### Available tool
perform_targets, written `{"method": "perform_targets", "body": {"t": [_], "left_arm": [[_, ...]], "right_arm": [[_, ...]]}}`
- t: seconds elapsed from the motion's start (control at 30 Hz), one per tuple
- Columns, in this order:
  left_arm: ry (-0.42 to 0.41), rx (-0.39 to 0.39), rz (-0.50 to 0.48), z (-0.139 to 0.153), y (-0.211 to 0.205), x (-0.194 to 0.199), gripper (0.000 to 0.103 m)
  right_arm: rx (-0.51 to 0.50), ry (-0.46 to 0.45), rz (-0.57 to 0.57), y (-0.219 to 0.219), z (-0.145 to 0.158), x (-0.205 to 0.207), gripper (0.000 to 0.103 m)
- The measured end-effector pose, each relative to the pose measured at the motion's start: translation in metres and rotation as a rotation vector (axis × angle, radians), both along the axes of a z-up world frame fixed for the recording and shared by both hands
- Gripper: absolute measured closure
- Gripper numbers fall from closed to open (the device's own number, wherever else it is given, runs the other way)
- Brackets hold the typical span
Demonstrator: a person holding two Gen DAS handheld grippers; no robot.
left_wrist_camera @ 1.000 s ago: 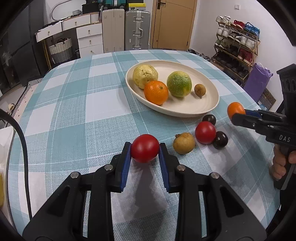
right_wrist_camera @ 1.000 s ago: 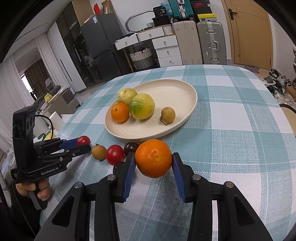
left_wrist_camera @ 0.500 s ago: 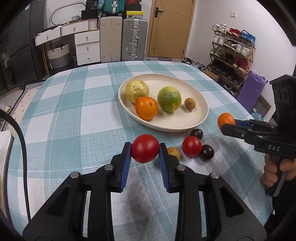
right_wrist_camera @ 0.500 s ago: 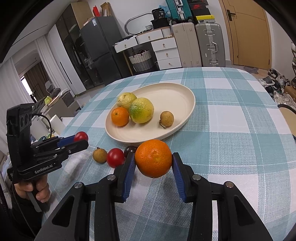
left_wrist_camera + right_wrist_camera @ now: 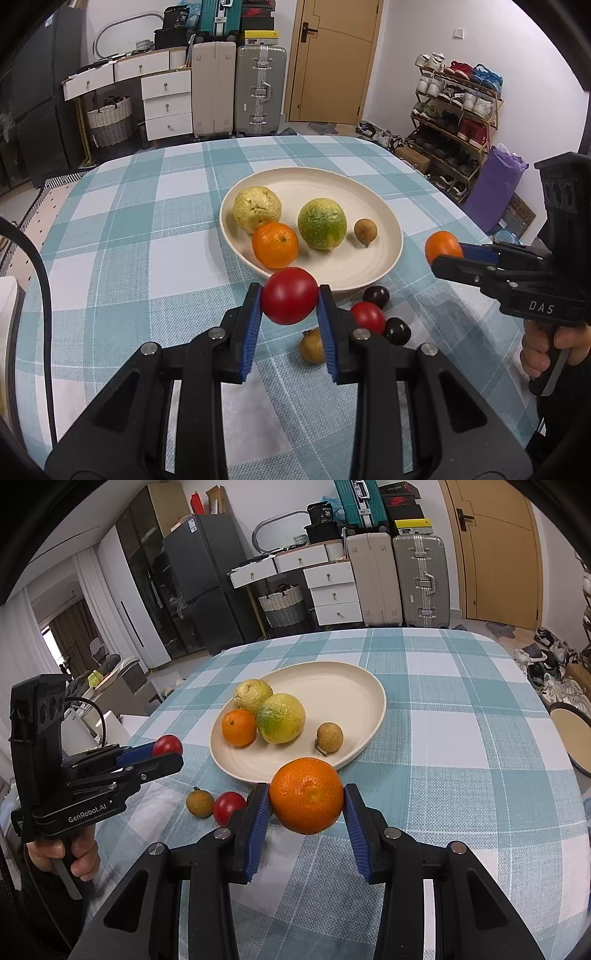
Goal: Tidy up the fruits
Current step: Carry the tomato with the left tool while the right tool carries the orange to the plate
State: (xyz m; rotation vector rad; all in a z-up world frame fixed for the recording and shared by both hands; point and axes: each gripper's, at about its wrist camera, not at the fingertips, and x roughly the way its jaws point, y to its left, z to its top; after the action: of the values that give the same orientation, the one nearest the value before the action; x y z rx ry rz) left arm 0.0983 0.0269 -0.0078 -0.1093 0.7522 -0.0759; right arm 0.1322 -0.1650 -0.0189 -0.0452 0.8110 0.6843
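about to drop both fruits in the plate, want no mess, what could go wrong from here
Both grippers head for one plate: the left gripper with the red tomato and the right gripper with the orange could collide.

The plate's left side is crowded; a drop near the green citrus may knock fruit out.

A round fruit released high could roll over the low rim.

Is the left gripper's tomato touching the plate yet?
Cannot tell. In the left wrist view the tomato overlaps the plate rim; no gap or contact shows.
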Motion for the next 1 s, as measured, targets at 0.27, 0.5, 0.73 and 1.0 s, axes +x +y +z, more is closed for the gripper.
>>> {"method": "perform_targets", "body": {"t": [0.27, 0.5, 0.73, 1.0], "left_arm": [[-0.003, -0.001, -0.026, 0.002, -0.01, 0.014, 0.076], [0.01, -0.008, -0.04, -0.001, -0.017, 0.028, 0.076], [0.023, -0.008, -0.06, -0.004, -0.024, 0.042, 0.076], [0.048, 0.002, -0.082, -0.012, -0.032, 0.057, 0.076]], "right_arm": [[-0.011, -0.01, 0.003, 0.001, 0.004, 0.005, 0.062], [-0.02, -0.012, 0.001, 0.001, 0.008, 0.012, 0.062], [-0.027, -0.014, 0.0, 0.004, 0.01, 0.02, 0.062], [-0.035, -0.014, -0.005, 0.006, 0.011, 0.031, 0.062]]}}
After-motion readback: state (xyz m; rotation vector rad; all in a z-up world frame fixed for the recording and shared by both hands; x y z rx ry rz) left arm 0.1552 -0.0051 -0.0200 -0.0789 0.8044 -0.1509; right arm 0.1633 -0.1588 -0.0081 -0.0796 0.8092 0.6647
